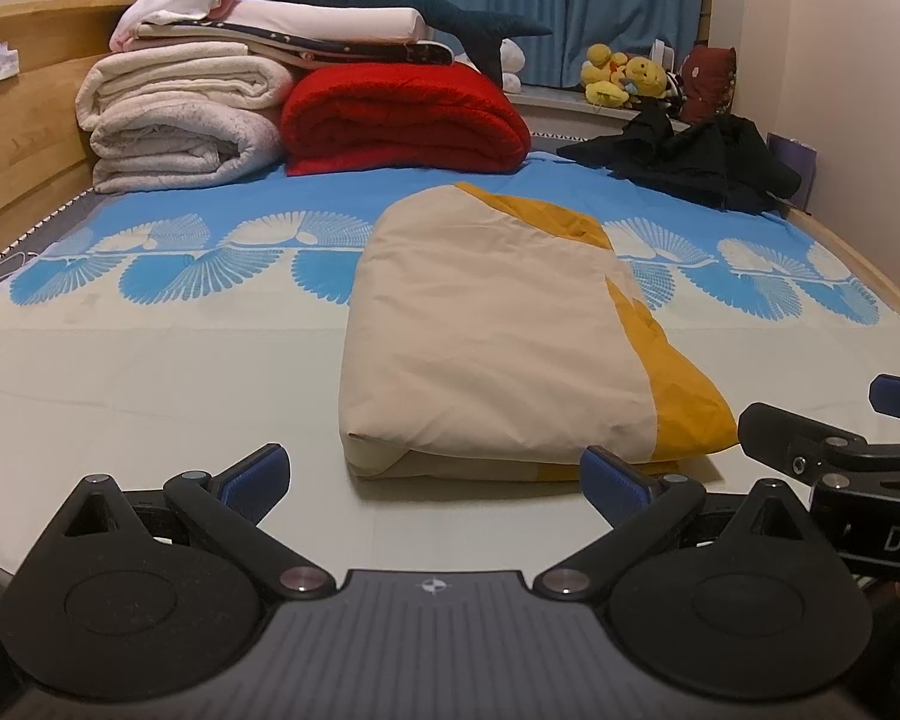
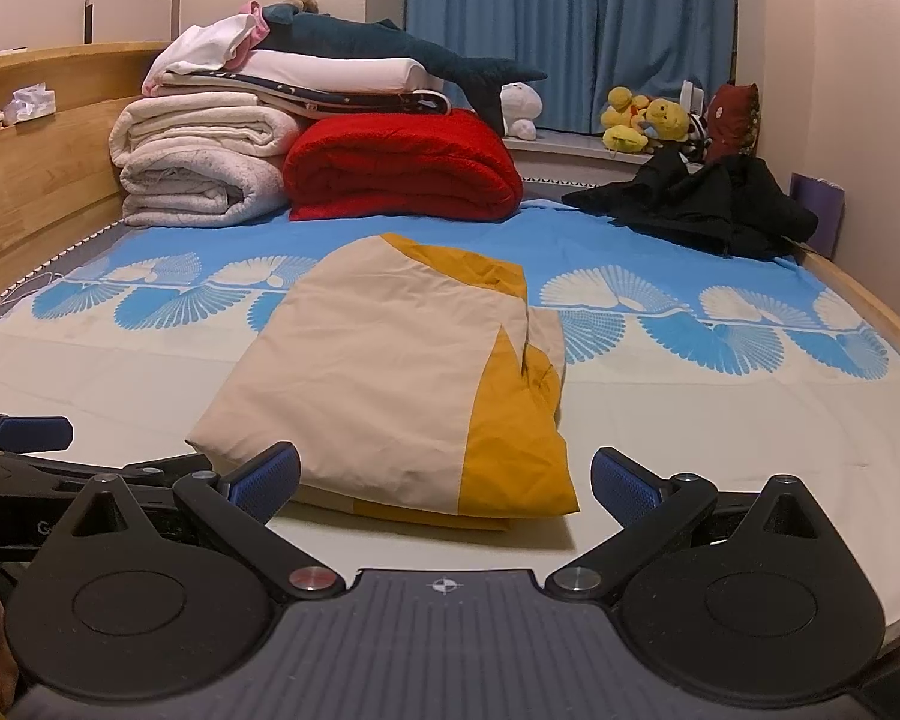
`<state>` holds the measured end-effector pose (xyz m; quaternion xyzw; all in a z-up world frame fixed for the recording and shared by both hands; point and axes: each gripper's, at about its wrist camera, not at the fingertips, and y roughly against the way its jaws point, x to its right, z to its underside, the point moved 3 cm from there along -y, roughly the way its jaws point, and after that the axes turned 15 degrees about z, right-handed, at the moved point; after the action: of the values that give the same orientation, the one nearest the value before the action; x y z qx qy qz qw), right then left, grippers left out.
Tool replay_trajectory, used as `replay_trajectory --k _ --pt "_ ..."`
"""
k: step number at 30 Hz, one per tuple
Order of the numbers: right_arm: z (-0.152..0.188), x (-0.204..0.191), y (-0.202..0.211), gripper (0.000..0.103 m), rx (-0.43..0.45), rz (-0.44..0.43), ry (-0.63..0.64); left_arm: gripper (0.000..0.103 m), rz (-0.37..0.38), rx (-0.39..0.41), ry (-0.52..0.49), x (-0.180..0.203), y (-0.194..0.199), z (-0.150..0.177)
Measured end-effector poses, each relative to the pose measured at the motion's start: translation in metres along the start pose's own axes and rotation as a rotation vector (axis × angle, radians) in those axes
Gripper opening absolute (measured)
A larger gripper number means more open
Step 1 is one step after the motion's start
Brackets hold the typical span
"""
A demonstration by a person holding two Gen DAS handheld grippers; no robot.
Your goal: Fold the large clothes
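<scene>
A beige and mustard-yellow garment [image 1: 498, 336] [image 2: 408, 384] lies folded into a flat bundle in the middle of the bed, its near edge close to both grippers. My left gripper [image 1: 435, 477] hovers open just short of that edge, nothing between its blue pads. My right gripper [image 2: 447, 480] is also open and empty, its left pad at the bundle's near corner. In the left wrist view the right gripper's fingers [image 1: 810, 438] show at the right edge. The left gripper's finger [image 2: 30, 433] appears at the left edge of the right wrist view.
The bed sheet [image 1: 150, 372] is cream with blue fan prints. Folded white blankets [image 1: 180, 120], a red blanket [image 1: 402, 126] and a plush shark [image 1: 390, 0] are stacked at the head. A black clothes heap [image 1: 702, 162] lies far right. Wooden bed frame [image 1: 24, 138] on the left; plush toys [image 1: 624, 81] on the sill.
</scene>
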<state>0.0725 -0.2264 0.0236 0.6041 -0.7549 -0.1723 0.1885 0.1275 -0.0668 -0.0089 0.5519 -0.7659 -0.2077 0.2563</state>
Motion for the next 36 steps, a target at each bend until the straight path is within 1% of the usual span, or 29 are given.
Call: replay_trajectory --k 21,36 --pt "-0.0007 0.0008 0.0002 0.102 -0.003 -0.001 -0.001 0.103 0.0 -0.001 0.002 0.0008 -0.0001 -0.0002" --pt "0.0038 0.0006 0.0006 0.102 -0.009 -0.002 0.001 0.103 0.003 -0.011 0.0 0.0012 -0.0027 0.0061"
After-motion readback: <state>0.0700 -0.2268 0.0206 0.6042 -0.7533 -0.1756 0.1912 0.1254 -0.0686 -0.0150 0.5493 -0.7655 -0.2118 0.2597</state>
